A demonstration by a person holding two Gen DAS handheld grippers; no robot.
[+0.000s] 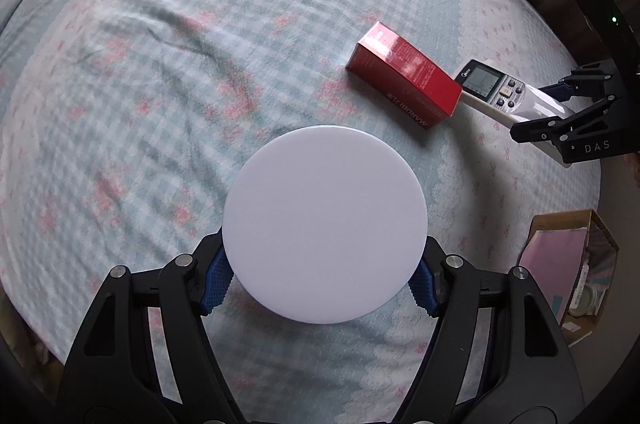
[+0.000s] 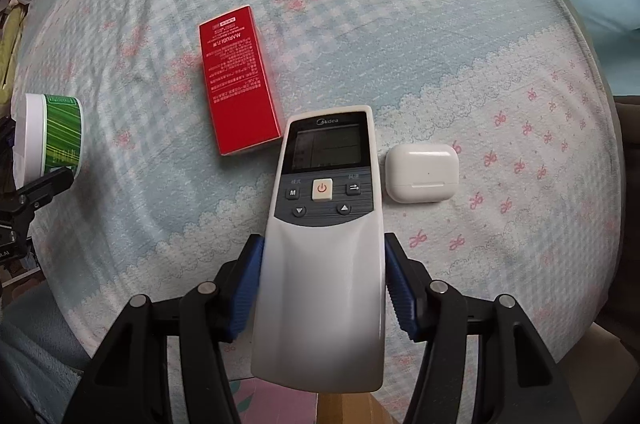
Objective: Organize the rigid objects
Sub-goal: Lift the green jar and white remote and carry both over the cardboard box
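White plastic air-conditioner remote (image 2: 320, 244): I'm clamping it in the right gripper (image 2: 320, 288), the left gripper (image 1: 320, 280) pinching a round white-lidded tub (image 1: 324, 224); either risks slipping from the smooth sides.

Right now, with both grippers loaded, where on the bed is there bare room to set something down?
The widest bare stretch of bedspread lies beyond the red box and left of it in the left wrist view. More lies right of the earbud case. It is crowded where box, remote and case cluster.
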